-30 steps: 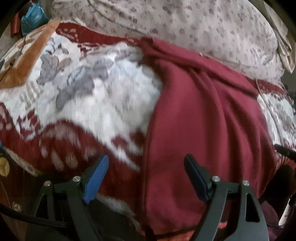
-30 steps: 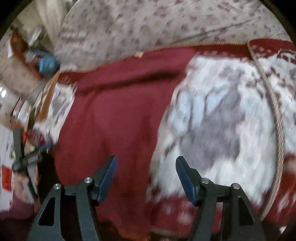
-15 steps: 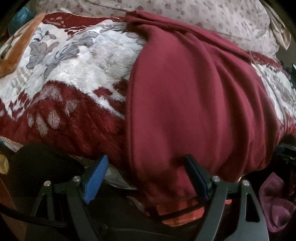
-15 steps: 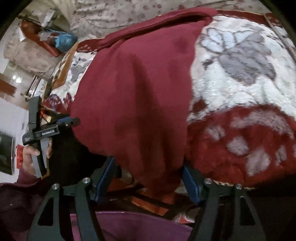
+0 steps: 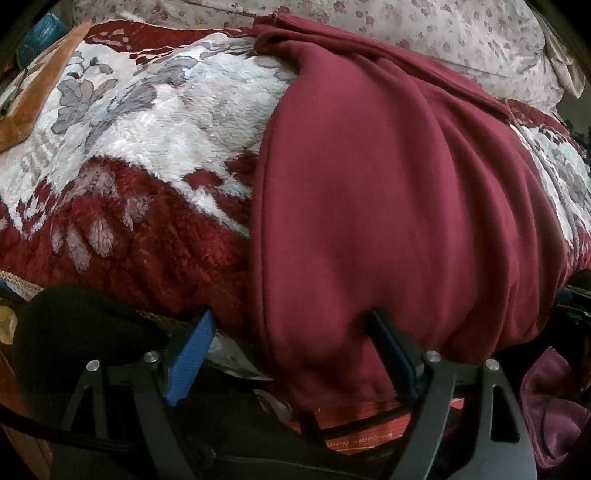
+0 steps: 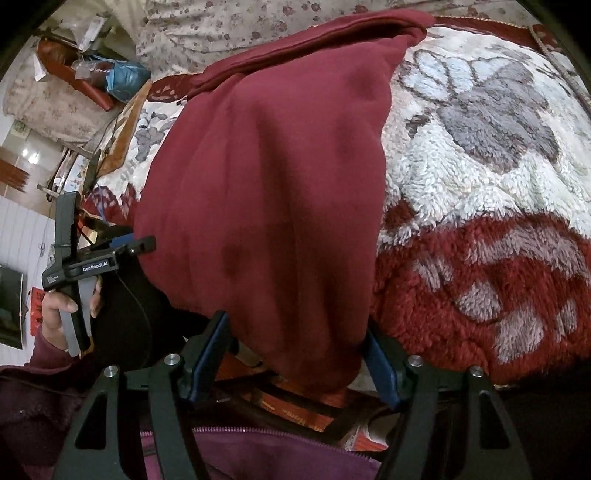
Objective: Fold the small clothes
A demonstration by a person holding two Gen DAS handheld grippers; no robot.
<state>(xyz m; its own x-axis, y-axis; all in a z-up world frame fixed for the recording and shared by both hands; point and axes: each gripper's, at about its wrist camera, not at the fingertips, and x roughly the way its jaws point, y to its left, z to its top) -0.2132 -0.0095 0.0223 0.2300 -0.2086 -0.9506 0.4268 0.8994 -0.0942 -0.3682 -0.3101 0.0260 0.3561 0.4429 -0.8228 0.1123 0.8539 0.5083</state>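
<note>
A dark red garment (image 5: pixel 388 206) lies lengthwise on a fleece blanket, its near end hanging over the bed's front edge; it also shows in the right wrist view (image 6: pixel 273 192). My left gripper (image 5: pixel 291 350) is open, its blue-padded jaws straddling the garment's hanging left corner. My right gripper (image 6: pixel 295 362) is open, its jaws on either side of the hanging right corner. The left gripper also shows in the right wrist view (image 6: pixel 144 243), held in a hand.
The red, white and grey floral blanket (image 5: pixel 140 147) covers the bed. A pale flowered pillow (image 5: pixel 443 33) lies at the back. A blue bag (image 6: pixel 125 77) and clutter sit far left. A purple zipped garment (image 6: pixel 266 450) is below the right gripper.
Both grippers dropped from above the bed to the front edge and moved in; their open jaws now stand on either side of the garment's hanging end.
</note>
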